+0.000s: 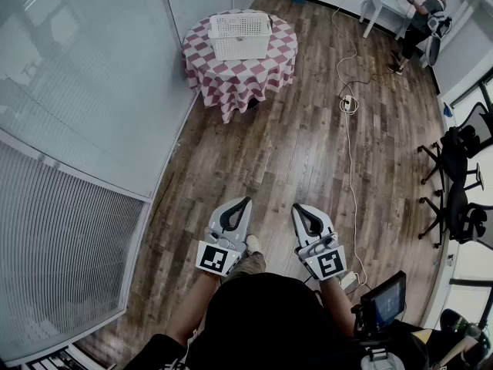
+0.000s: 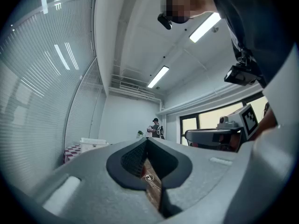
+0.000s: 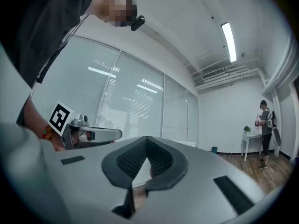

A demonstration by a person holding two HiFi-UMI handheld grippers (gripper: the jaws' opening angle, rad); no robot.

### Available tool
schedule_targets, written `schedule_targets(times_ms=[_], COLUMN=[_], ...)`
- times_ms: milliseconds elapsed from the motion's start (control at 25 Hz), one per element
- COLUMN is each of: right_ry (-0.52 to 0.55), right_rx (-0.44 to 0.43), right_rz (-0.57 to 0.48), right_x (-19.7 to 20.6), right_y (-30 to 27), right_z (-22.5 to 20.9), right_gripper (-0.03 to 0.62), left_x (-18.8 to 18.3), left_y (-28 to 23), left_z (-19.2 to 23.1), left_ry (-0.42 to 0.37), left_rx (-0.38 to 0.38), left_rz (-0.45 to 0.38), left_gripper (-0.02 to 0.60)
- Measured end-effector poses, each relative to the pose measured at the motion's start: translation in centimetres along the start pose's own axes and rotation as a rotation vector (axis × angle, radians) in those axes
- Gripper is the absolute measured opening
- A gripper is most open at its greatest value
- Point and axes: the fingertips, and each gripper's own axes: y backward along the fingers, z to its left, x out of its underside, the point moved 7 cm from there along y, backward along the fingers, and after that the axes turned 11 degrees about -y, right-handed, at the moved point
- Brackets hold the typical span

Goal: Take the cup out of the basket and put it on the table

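Right now I hold the left gripper (image 1: 245, 202) and right gripper (image 1: 297, 207) low over the wooden floor (image 1: 293, 145), each with jaws closed together on nothing. Far ahead, the white basket (image 1: 241, 35) sits on the red-checked round table (image 1: 231, 75); the cup is too far off to make out

Right tool (image 3: 147, 139) empty, jaws together — far person (image 3: 265, 127) by white table (image 3: 251, 135).
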Motion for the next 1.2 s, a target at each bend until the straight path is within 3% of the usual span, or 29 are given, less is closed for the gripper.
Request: schedule_targets(times_ms=[240,680,920,1200], right_ry=[-0.029,-0.004,-0.022,-0.037], right_rx=[-0.038,-0.103,-0.108,-0.05], right_rz=[0.025,0.043,0.03,0.022], right_x=[0.8,0.8,0.5,2.3], right_y=[-3.5,-7.1,-7.6,-8.5], right_z=[-2.0,-3.3,-3.5,-7.3], right_gripper=[0.009,0.011,0.011,0.011], left_x=[2.2,2.5,2.5,3.2], left_y=[-1.9,-4.0,-4.3,-5.9], left_z=[2.3,4.3,4.0,4.0], left_ry=[0.011,0.02,0.013,0.003], left_rx=[-0.029,-0.054,-0.039,-0.049], left_rz=[0.046,0.022,0.035,0.07], left_gripper=[0.006,0.006,0.006,0.006])
